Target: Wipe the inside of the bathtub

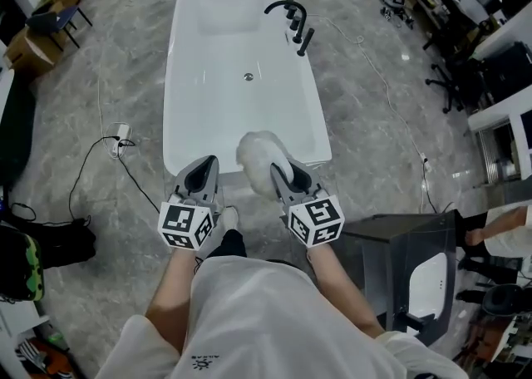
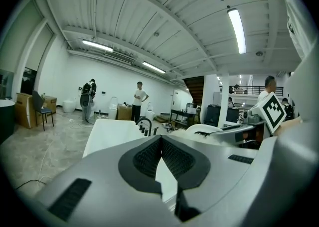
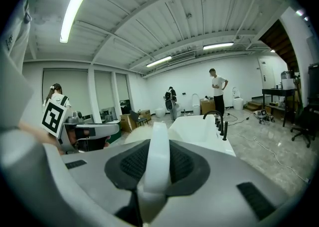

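Observation:
The white bathtub (image 1: pixel 241 53) stretches away from me on the grey floor, with a black faucet (image 1: pixel 293 18) on its right rim and a drain (image 1: pixel 248 76) in the middle. My right gripper (image 1: pixel 281 174) hovers over the tub's near end, shut on the white handle (image 3: pixel 156 157) of a fluffy white duster (image 1: pixel 259 155). The duster's head hangs just above the near rim. My left gripper (image 1: pixel 205 169) is beside it on the left, shut with nothing in it (image 2: pixel 160 142). The tub (image 2: pixel 110 130) and faucet (image 3: pixel 220 119) show ahead in both gripper views.
A grey cabinet (image 1: pixel 401 263) stands close at my right. A black cable and plug (image 1: pixel 119 143) lie on the floor left of the tub. Office chairs and desks (image 1: pixel 453 45) line the right. Two people (image 2: pixel 114 100) stand far beyond the tub.

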